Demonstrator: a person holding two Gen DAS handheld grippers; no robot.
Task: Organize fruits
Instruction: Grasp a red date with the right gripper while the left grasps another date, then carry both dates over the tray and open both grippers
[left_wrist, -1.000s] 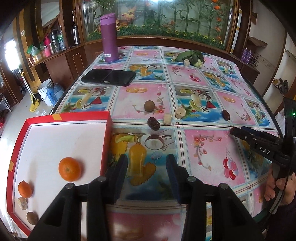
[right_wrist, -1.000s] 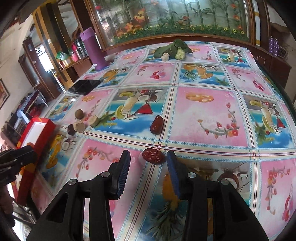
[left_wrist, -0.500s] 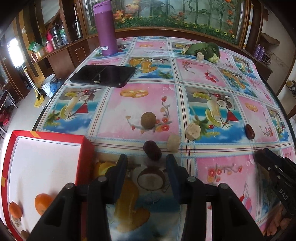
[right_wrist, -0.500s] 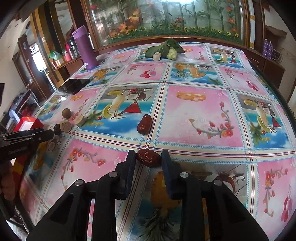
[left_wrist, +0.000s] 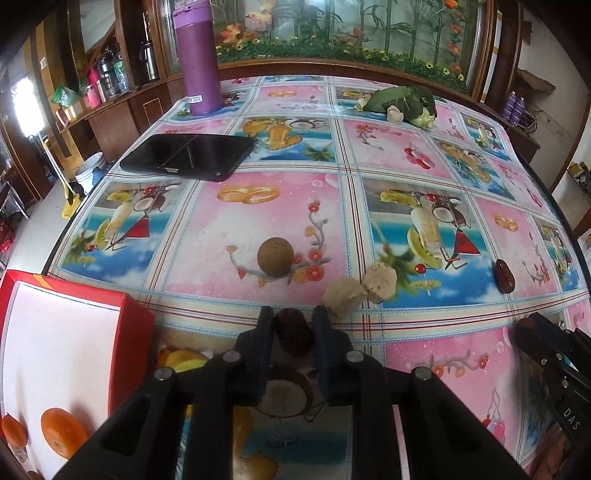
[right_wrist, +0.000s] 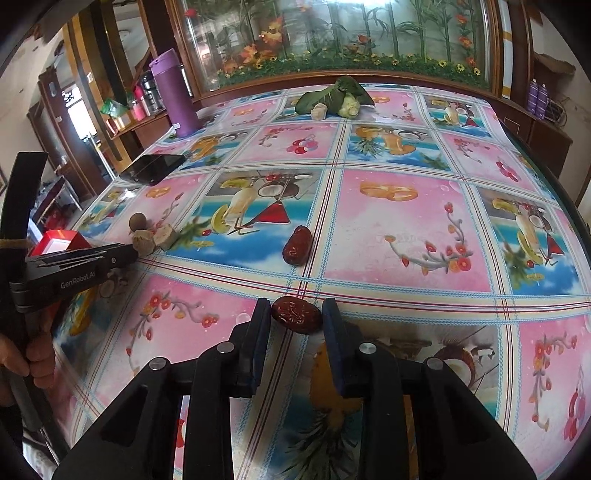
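Left wrist view: left gripper (left_wrist: 293, 328) just closed, pinching dark date (left_wrist: 291, 331); brown ball (left_wrist: 276, 256) at twelve o'clock. Right gripper (right_wrist: 296, 316) clamped on red date (right_wrist: 296, 316).

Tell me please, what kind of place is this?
Probably a home dining room: a table under a fruit-print oilcloth, wooden cabinets holding flasks, and a glass-fronted bamboo display behind.

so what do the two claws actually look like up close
Both the left claw and right claw are matte black plastic with angular linkage arms, silver rivets at the pivots and dark blue pads inside the fingers. White lettering shows on their sides: "GenRobot.AI" on the left, "DAS" on the right.
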